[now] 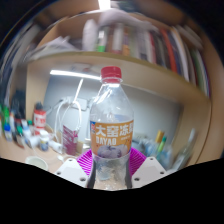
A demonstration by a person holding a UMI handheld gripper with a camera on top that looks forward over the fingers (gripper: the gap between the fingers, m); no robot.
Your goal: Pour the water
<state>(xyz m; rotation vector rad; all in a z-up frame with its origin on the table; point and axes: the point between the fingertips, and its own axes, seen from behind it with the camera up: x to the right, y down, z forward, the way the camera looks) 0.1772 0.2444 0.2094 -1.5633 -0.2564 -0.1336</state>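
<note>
The fingers are clenched on a clear plastic bottle, one purple pad pressed to each side of its lower body, just under the orange label. The bottle stands upright between them, its red cap still screwed on. A low grip like this leaves the neck and upper body free, which I take to suit tipping the bottle later; holding it vertical keeps the water from shifting while it is carried. Whether its base rests on the bench or is lifted clear of it cannot be told, since the fingers hide the bottom.

Just behind the bottle, on its left, a clear jug with a handle stands on the bench. It looks the likely thing to receive the water, though that is a judgement only. With the cap on, no pouring can have begun; the cap would have to come off first.

Further left along the bench are several small bottles and jars, too small to name. A few more small items sit to the right of the bottle. Above the bench, a shelf carries a row of books and a white container, with a strip light under it.
</note>
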